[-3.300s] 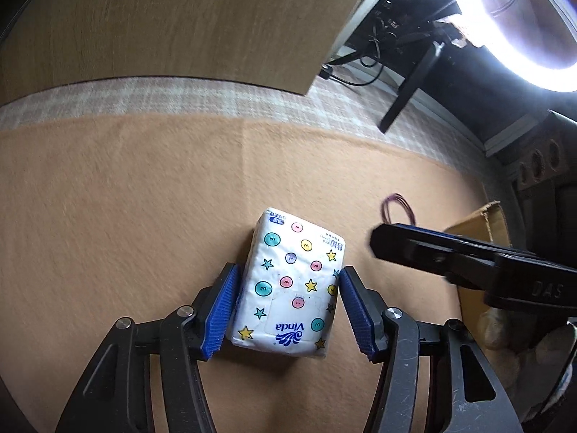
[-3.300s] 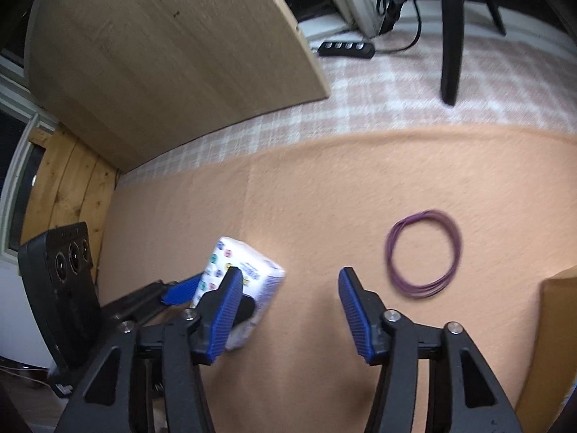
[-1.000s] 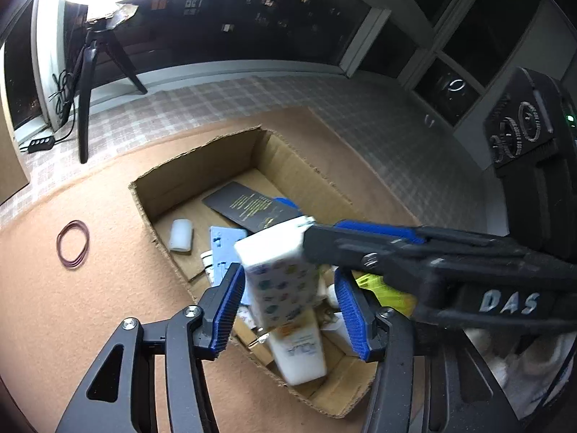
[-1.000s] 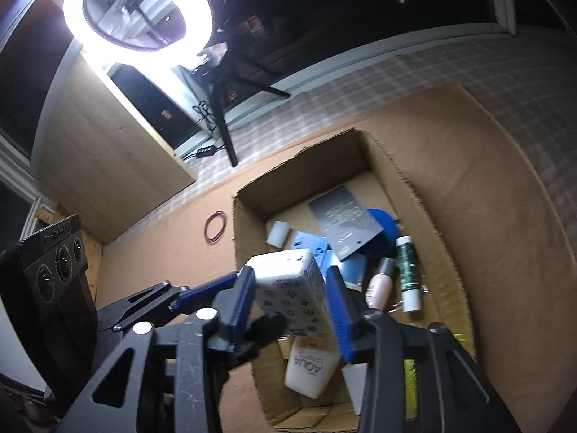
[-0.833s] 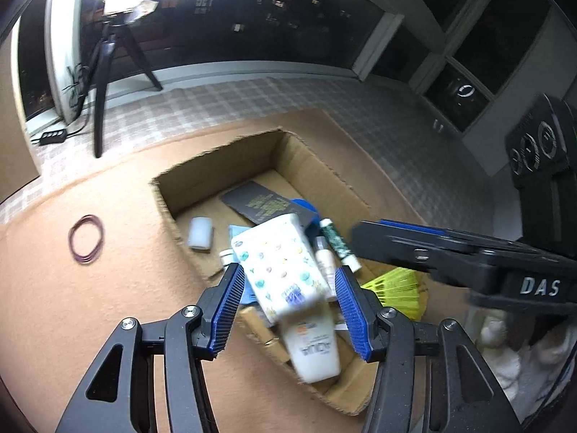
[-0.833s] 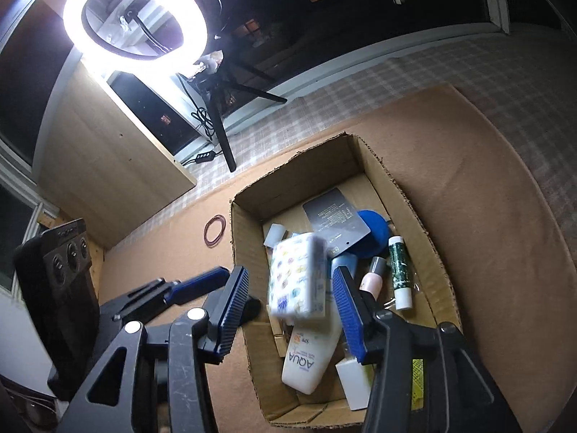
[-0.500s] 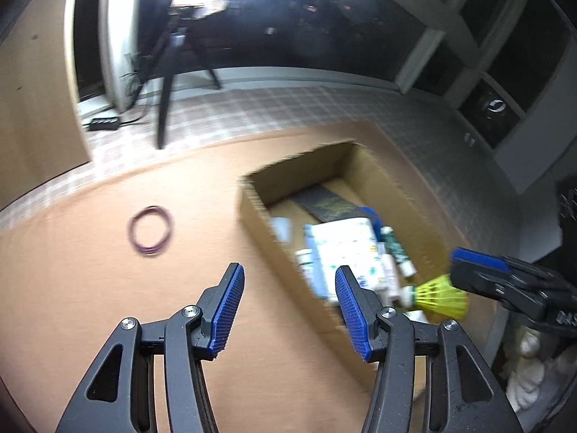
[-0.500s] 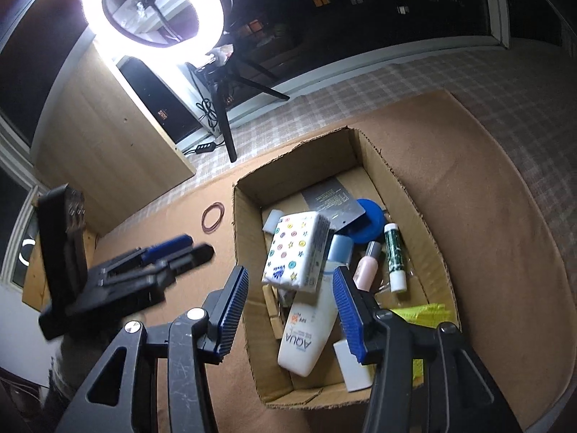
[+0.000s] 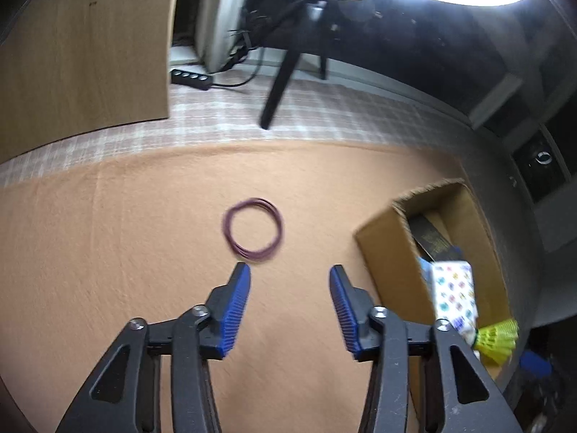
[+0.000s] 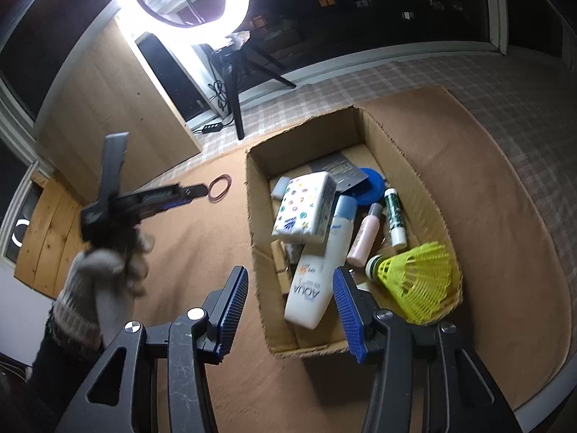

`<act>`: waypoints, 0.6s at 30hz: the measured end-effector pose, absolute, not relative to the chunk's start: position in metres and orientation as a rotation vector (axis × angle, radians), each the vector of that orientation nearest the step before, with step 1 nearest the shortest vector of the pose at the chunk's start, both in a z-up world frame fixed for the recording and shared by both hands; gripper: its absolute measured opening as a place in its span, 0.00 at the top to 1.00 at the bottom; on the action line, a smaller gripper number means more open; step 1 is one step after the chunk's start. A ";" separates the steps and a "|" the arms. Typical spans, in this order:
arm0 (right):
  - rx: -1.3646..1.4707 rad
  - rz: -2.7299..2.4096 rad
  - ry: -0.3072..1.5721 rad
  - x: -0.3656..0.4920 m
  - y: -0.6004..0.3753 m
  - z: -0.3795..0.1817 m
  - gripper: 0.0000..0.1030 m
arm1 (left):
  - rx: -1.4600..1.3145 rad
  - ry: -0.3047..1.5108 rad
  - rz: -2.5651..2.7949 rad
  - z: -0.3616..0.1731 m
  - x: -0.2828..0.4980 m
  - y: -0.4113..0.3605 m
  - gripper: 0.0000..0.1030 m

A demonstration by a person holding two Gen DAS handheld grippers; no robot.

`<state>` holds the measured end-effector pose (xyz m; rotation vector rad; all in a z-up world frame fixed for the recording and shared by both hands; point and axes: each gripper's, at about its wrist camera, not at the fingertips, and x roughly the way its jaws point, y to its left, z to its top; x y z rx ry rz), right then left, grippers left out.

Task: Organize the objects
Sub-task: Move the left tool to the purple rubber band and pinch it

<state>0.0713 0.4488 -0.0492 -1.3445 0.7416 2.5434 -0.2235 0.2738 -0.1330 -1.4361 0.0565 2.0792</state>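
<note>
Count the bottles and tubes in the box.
4: white AQUA tube, blue-capped bottle, pink bottle, green-and-white tube, side by side in the cardboard box. More may hide under the tissue pack.

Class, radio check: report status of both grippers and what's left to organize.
Left gripper open, empty, jaws just narrowing, facing the purple band. Right gripper open over the box. Tissue pack boxed. Nothing blocking.

One cardboard box (image 10: 429,195), one tissue pack (image 10: 304,209), one shuttlecock (image 10: 414,283), one rubber-band loop (image 9: 254,229), two tubes (image 10: 315,281).
</note>
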 end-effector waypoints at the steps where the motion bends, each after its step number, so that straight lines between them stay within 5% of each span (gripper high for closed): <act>1: -1.348 2.546 0.739 0.072 0.447 -0.049 0.56 | -1.445 0.055 2.092 -0.136 -0.229 0.274 0.58; 15: -1.383 2.535 0.747 0.083 0.444 -0.053 0.56 | -1.531 0.076 2.183 -0.176 -0.274 0.288 0.72; 18: -1.382 2.529 0.745 0.085 0.446 -0.054 0.56 | -1.522 0.101 2.180 -0.176 -0.274 0.294 0.85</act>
